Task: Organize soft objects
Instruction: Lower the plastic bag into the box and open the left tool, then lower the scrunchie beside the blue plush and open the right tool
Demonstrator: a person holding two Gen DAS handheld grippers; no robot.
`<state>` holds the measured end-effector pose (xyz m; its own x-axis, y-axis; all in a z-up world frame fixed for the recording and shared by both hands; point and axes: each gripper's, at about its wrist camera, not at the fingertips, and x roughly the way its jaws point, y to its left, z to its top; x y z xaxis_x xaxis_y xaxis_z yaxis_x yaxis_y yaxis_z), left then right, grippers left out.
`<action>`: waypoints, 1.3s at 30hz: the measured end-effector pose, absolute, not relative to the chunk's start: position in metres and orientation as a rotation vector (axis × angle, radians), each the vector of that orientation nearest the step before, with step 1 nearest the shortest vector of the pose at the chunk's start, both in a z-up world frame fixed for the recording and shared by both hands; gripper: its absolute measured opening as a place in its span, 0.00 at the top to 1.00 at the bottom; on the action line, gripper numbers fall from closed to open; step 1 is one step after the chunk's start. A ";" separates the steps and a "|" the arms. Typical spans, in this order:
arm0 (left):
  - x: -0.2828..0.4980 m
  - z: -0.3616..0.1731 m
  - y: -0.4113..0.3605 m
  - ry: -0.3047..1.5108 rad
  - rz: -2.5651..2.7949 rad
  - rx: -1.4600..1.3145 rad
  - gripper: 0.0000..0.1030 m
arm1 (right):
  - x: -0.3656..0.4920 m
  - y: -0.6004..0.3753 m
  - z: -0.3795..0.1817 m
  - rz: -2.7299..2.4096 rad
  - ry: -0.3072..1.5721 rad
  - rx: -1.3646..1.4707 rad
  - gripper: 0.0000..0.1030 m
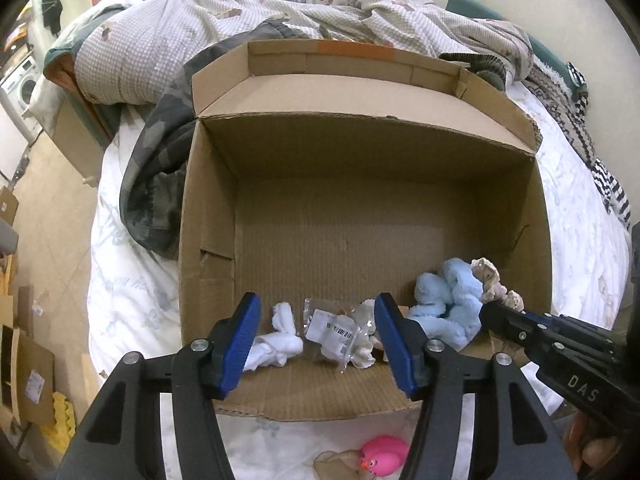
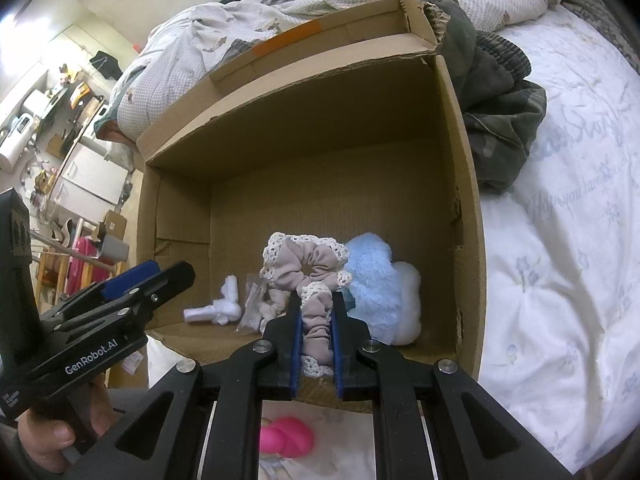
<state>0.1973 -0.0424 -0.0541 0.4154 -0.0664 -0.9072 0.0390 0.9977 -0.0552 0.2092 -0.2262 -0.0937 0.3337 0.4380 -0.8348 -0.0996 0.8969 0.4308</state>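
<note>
An open cardboard box [image 1: 360, 184] [image 2: 304, 184] lies on the bed. Inside near its front are a white cloth wad [image 1: 276, 340] [image 2: 218, 310], a clear plastic packet [image 1: 336, 330] [image 2: 252, 308] and a fluffy light-blue plush [image 1: 448, 304] [image 2: 374, 284]. My right gripper [image 2: 317, 300] [image 1: 490, 308] is shut on a beige lace-edged scrunchie [image 2: 306, 268] [image 1: 496, 284], held over the box's front right, by the plush. My left gripper [image 1: 316, 304] [image 2: 160, 272] is open and empty above the box's front edge. A pink rubber duck [image 1: 382, 454] [image 2: 286, 438] lies on the bed in front of the box.
The white bed sheet [image 1: 128, 280] [image 2: 560, 260] surrounds the box. A rumpled quilt [image 1: 200, 28] and a dark camouflage garment [image 1: 160, 160] [image 2: 500, 120] lie behind and beside it. Floor with cardboard boxes [image 1: 28, 368] is at left.
</note>
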 end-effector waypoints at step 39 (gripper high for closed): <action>0.162 -0.041 -0.025 1.115 -0.013 -0.002 0.46 | 0.195 -0.241 -0.083 0.331 1.160 0.428 0.23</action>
<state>0.1623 -0.0247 -0.0406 0.4404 -0.0113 -0.8977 0.0094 0.9999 -0.0079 0.1949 -0.2411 -0.0834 0.3669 0.4635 -0.8065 -0.0317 0.8727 0.4871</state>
